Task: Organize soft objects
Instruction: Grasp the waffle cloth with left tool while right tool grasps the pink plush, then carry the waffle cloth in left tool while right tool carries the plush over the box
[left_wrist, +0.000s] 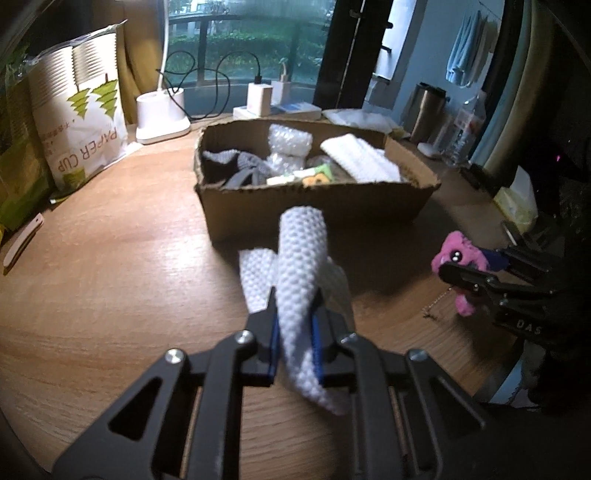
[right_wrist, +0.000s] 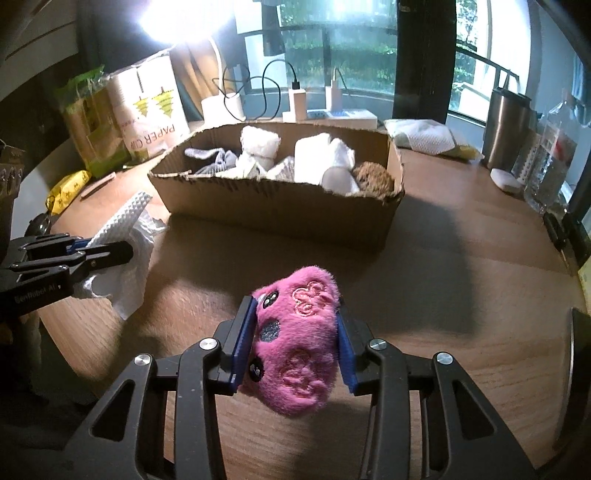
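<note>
My left gripper (left_wrist: 293, 314) is shut on a white dimpled foam sheet (left_wrist: 301, 266) and holds it above the wooden table, in front of an open cardboard box (left_wrist: 314, 206). My right gripper (right_wrist: 295, 332) is shut on a pink plush toy (right_wrist: 295, 343) with embroidered flowers, also held above the table in front of the box (right_wrist: 280, 206). The box holds grey cloth (left_wrist: 232, 166), bubble wrap (left_wrist: 288, 144), white foam (left_wrist: 360, 158) and a brown fuzzy ball (right_wrist: 373, 177). The plush shows at the right in the left wrist view (left_wrist: 458, 254); the foam sheet shows at the left in the right wrist view (right_wrist: 122, 221).
A bag of paper cups (left_wrist: 81, 110) stands at the back left. A white lamp base (left_wrist: 160, 118), chargers with cables (left_wrist: 258, 96), a steel tumbler (right_wrist: 506, 129), a tissue pack (right_wrist: 421, 136) and yellow packets (right_wrist: 70, 184) lie behind and beside the box.
</note>
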